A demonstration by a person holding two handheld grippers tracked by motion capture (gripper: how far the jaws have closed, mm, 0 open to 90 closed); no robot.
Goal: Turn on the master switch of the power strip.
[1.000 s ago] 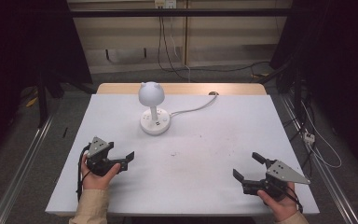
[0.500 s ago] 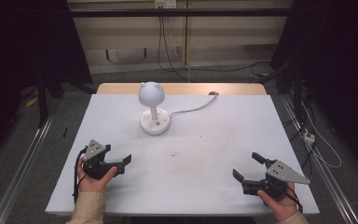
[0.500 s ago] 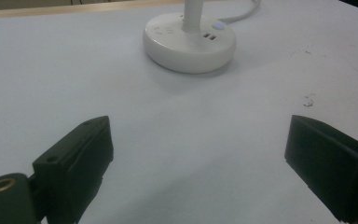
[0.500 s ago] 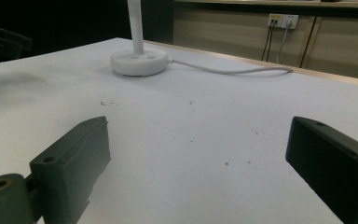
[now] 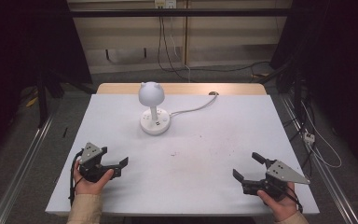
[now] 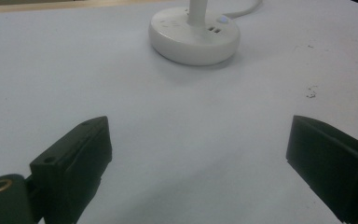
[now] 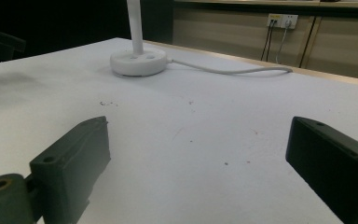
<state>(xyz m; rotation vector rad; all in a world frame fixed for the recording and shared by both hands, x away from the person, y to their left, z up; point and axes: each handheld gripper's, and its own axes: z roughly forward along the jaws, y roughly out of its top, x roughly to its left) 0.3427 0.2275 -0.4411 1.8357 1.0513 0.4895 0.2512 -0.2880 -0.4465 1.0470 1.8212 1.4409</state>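
A white desk lamp with a round, eared head stands on its round base at the far middle of the white table. My left gripper is held low at the near left, open and empty, its jaws pointing right. In the left gripper view that gripper faces the lamp base across bare table. My right gripper rests at the near right, open and empty. From the right gripper the lamp base lies far ahead on the left.
The lamp's white cable runs from the base to the table's far edge, where a wooden strip shows. Small dark specks mark the table's middle. Wall sockets and cables hang behind the table.
My left gripper has drifted a little toward the table's near edge and slightly left. The right gripper and the lamp have stayed in place.
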